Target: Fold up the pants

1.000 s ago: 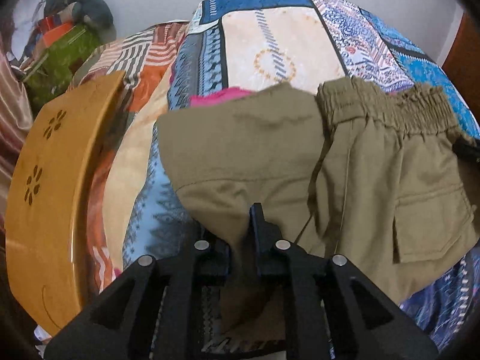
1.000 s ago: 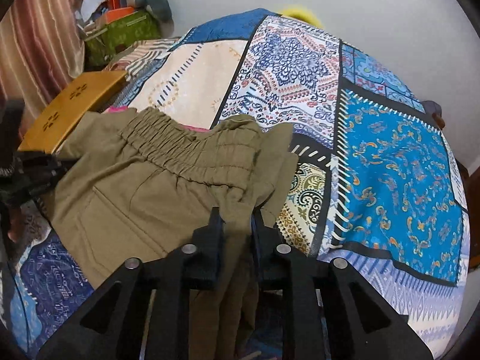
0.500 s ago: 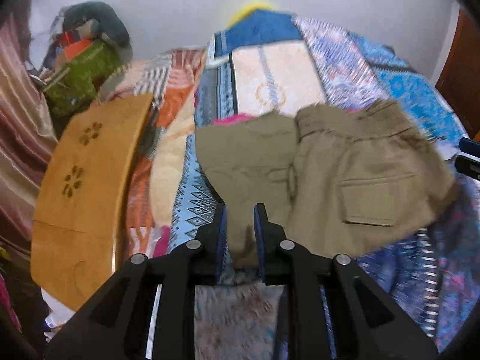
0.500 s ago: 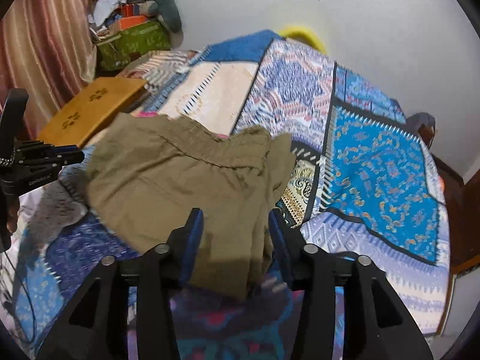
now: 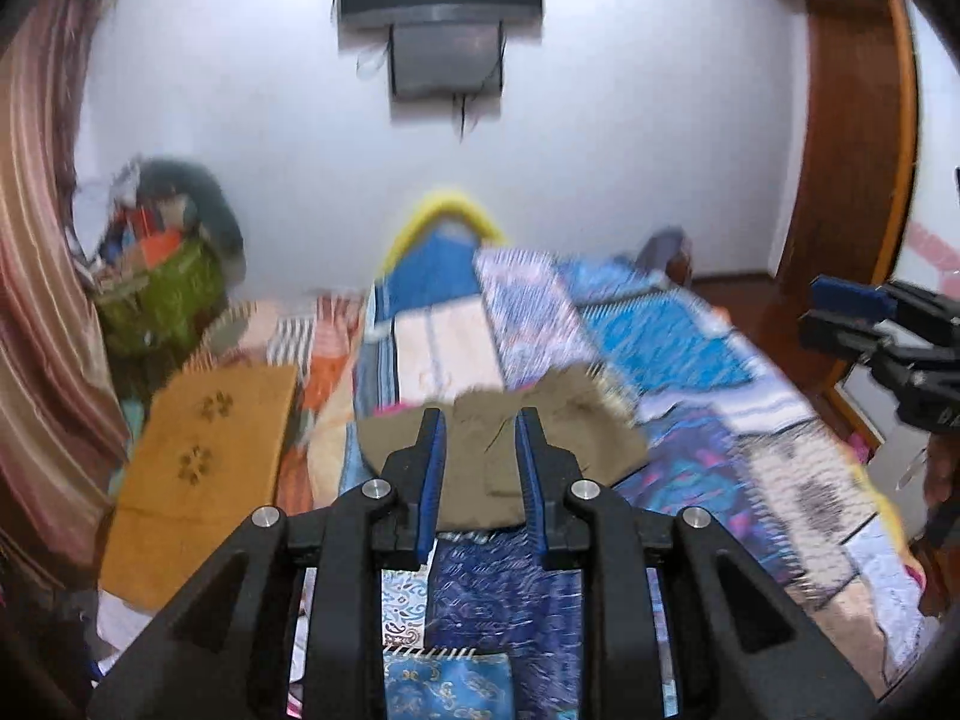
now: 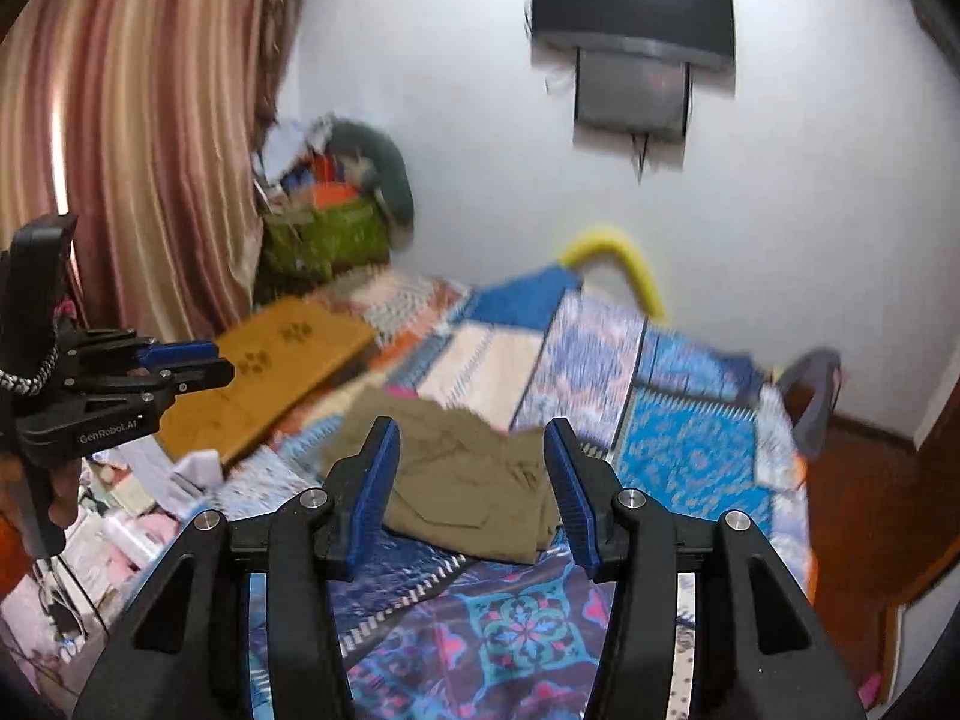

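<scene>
left tongs [image 5: 480, 438]: jaws opening, narrow gap, nothing gripped, clear above the pants | right tongs [image 6: 471, 462]: jaws apart, empty | pants [image 6: 480, 480]: folded olive bundle on the bed [image 6: 690, 456], frame centre, long axis roughly left-right, waistband end toward the far wall

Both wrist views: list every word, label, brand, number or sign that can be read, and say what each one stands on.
"GenRobot.AI": white lettering on the black body of the left gripper, seen in the right wrist view.
Nothing else can be read: the wall-mounted screen shows no legible mark, the quilt and the wooden board carry only patterns, and the khaki pants show no label.
</scene>
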`<state>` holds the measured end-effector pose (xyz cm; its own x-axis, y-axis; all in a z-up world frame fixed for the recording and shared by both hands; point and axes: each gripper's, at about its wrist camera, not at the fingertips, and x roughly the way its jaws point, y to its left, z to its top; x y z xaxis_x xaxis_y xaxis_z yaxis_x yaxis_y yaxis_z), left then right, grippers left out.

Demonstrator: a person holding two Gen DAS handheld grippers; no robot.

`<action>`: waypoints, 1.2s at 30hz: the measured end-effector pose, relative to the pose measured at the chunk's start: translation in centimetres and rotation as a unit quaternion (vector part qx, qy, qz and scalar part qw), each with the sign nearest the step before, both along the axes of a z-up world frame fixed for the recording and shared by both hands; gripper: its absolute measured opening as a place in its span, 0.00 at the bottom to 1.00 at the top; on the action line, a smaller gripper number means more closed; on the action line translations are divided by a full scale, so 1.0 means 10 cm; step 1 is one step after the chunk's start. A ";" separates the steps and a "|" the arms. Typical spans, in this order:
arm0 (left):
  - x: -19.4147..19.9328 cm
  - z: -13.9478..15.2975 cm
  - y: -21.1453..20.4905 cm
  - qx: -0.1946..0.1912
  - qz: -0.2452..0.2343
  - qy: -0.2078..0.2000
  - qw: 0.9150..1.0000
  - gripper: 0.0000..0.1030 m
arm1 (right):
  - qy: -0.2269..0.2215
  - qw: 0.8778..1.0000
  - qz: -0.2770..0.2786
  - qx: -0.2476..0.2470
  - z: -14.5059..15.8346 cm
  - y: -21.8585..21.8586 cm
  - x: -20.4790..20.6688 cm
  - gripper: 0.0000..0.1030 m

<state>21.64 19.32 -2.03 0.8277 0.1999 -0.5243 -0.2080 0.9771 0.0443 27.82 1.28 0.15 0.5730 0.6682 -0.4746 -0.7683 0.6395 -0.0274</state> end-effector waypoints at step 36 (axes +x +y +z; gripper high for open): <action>-2.21 0.64 -1.09 0.049 0.006 -0.211 0.976 0.99 | -0.131 0.976 -0.019 0.173 0.51 -0.77 -1.91 1.00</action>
